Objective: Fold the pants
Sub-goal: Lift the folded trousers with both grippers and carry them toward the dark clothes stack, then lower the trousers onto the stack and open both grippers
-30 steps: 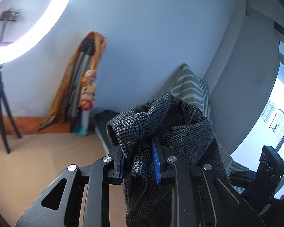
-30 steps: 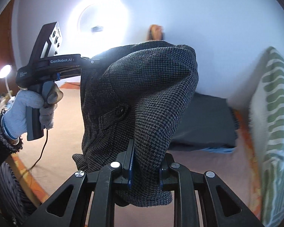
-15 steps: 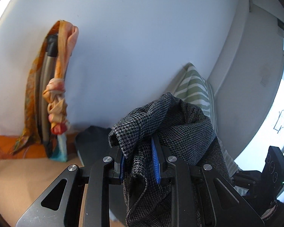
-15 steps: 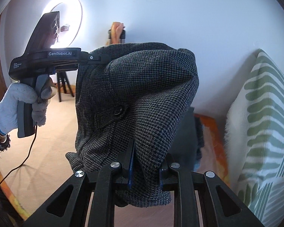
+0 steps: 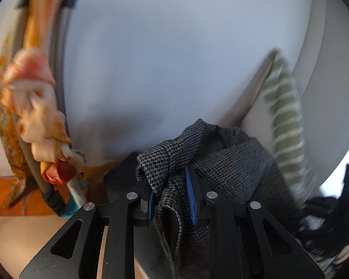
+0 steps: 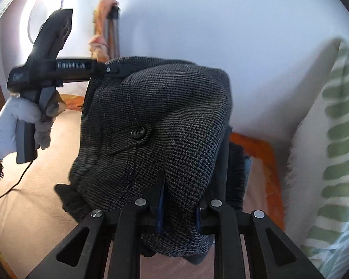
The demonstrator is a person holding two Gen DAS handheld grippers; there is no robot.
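Where pants (image 6: pixel 165 125) bunch, left tool (image 5: pixel 172 197) tips vanish.

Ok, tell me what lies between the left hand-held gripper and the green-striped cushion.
In the right wrist view, the grey checked pants fill that stretch, hanging bunched from the left hand-held gripper across toward the cushion.

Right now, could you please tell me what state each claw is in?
Left claw: shut on the pants.
Right claw: jaws opening slightly, pants fabric clamped between them.
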